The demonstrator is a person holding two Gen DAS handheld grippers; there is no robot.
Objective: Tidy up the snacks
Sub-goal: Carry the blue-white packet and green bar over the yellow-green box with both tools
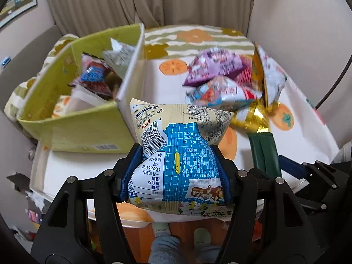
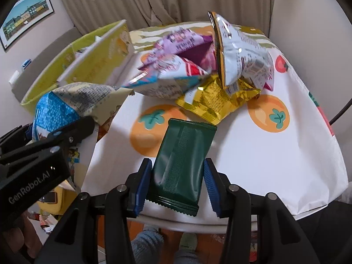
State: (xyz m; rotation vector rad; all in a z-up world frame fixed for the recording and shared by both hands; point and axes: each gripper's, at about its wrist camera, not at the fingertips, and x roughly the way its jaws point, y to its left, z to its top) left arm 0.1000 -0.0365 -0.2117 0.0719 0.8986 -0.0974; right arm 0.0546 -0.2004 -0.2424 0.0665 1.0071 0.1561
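Inside green box, bagged snacks, only from left tool view.

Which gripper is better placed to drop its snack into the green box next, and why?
Left. The left gripper, clamped on the blue-and-cream snack bag, sits right beside the green cardboard box. The right gripper, holding the dark green packet, is farther from it.

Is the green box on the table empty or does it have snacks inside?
Not empty: the green box holds several snack packets.
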